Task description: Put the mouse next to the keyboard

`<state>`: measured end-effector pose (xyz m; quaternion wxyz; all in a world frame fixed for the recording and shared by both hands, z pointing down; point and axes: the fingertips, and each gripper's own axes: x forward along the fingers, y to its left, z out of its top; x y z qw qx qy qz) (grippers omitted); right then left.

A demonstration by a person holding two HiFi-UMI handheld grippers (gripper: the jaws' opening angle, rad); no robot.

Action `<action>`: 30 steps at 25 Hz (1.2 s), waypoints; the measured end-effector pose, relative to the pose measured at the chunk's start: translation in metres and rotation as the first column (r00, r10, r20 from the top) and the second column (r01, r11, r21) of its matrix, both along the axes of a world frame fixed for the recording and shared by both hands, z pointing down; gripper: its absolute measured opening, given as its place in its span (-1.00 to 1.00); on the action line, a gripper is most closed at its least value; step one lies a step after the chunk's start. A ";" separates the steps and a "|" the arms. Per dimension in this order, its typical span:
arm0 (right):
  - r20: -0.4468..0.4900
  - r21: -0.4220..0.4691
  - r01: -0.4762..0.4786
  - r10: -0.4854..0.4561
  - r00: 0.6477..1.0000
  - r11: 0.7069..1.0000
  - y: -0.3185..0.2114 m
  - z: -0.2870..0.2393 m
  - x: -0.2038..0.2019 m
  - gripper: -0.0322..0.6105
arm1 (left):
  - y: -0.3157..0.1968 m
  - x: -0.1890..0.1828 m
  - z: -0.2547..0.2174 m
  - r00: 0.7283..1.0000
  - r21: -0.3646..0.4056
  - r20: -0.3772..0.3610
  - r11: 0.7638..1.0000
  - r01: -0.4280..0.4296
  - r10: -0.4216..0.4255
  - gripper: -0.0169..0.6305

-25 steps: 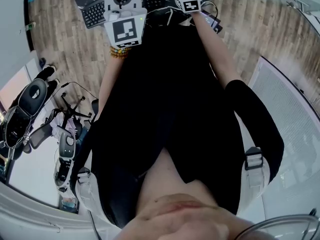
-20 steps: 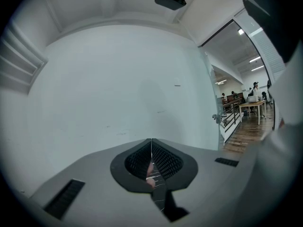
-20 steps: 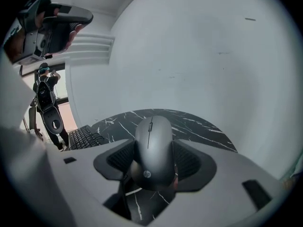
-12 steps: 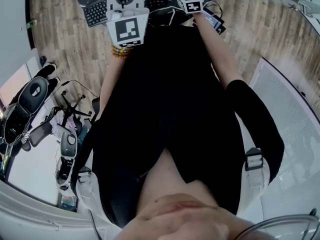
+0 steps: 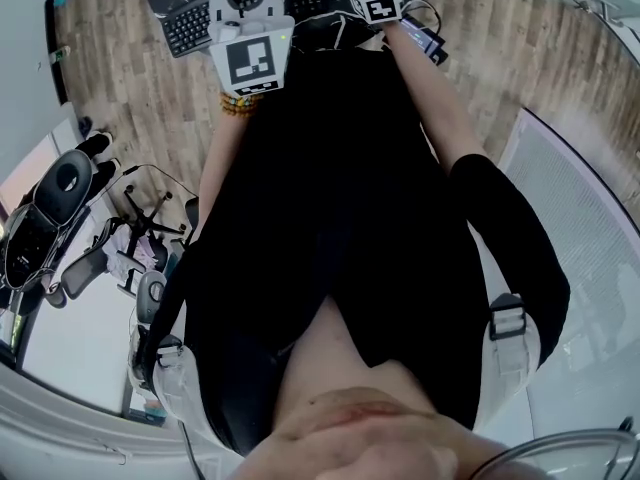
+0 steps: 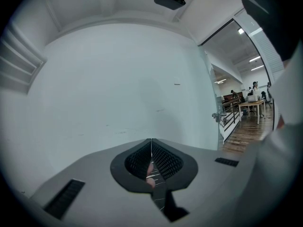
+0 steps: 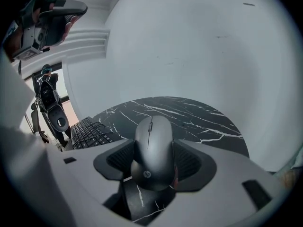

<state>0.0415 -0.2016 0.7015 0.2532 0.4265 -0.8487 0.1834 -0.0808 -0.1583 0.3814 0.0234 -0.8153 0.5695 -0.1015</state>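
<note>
1. The left gripper is pointing at a plain white wall. Its jaws are pressing together with nothing between them.
2. At the lower left of the right gripper view, the black keyboard is lying on the dark marble table.
3. In the middle of that view, the right gripper is clamping the black mouse by its two sides. The mouse's long axis is running along the jaws, wheel end away.
4. The keyboard is lying to the left of the mouse, so I judge the coming move is going leftwards.
5. A small "hp" logo is showing on the mouse's near end.
</note>
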 end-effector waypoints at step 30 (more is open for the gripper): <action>-0.119 -0.330 -0.017 -0.023 0.993 0.944 0.036 0.073 0.013 -0.05 | 0.002 -0.001 0.010 1.000 -0.018 -0.002 1.000 -0.002 0.002 -0.90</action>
